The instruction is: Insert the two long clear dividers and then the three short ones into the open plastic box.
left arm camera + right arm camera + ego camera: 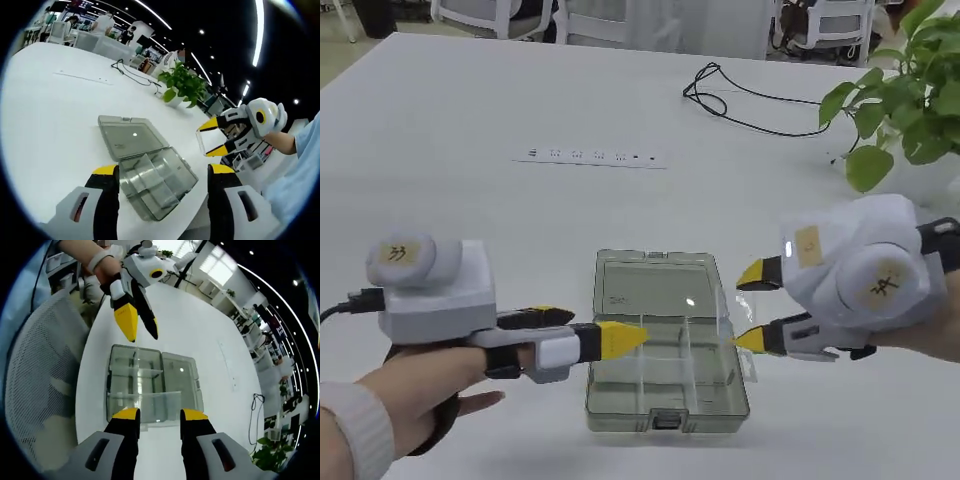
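Note:
The open clear plastic box lies in the middle of the white table, its lid folded back flat. Dividers stand in its base. My right gripper hovers just right of the box, with its jaws shut on the edges of a clear divider. That divider hangs above the box in the right gripper view. At the box's left side, my left gripper stands open with nothing in it. In the left gripper view, its jaws straddle the box.
A white power strip lies farther back on the table. A black cable loops at the back right, beside a green potted plant. A mesh chair stands at the table's near edge.

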### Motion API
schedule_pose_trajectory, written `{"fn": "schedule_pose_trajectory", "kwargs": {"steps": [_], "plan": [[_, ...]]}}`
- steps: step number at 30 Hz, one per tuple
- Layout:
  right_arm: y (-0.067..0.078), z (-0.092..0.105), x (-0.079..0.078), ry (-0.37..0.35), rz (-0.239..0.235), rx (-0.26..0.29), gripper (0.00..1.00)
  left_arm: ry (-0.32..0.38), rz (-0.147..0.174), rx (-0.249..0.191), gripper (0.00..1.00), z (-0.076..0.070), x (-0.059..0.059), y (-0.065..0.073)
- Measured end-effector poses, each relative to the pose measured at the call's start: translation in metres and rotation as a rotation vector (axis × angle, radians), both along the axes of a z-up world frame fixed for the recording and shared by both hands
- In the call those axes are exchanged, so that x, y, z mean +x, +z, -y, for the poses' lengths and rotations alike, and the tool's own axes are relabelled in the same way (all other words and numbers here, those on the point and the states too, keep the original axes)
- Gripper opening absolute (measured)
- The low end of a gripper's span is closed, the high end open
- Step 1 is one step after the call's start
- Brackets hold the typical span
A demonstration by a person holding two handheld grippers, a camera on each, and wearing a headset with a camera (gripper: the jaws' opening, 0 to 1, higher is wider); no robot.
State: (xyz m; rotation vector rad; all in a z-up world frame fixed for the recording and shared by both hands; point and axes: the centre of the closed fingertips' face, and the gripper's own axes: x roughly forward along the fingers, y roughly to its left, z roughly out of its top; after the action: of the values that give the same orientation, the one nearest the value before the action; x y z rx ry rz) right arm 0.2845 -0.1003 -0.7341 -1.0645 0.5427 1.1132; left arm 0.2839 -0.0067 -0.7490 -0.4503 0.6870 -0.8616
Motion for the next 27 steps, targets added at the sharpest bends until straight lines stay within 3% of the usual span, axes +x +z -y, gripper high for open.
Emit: {"fn": "schedule_pose_trajectory", "kwargs": {"steps": [2,7,11,15,23,25,27], "plan": [[0.0,-0.004,0.002,0.02,0.036,-0.022,0.32,-0.012,-0.013,-0.008,0.69,0.007,-0.001,0.0],[-0.001,-0.016,-0.002,0.042,0.039,-0.024,0.32,-0.035,-0.055,-0.031,0.58,0.021,-0.006,0.0],[-0.004,-0.026,-0.004,0.06,0.068,-0.037,0.32,-0.045,-0.079,-0.074,0.49,0.035,-0.008,0.004],[-0.008,-0.034,-0.009,0.066,0.061,-0.041,0.32,-0.06,-0.102,-0.1,0.41,0.047,-0.011,0.006],[-0.008,-0.046,-0.01,0.063,0.063,-0.021,0.32,-0.064,-0.139,-0.121,0.22,0.054,-0.013,0.005],[-0.008,-0.048,-0.01,0.061,0.061,-0.019,0.32,-0.054,-0.129,-0.121,0.17,0.053,-0.011,0.005],[-0.008,-0.049,-0.01,0.048,0.057,-0.011,0.32,-0.049,-0.14,-0.128,0.13,0.053,-0.011,0.005]]}}
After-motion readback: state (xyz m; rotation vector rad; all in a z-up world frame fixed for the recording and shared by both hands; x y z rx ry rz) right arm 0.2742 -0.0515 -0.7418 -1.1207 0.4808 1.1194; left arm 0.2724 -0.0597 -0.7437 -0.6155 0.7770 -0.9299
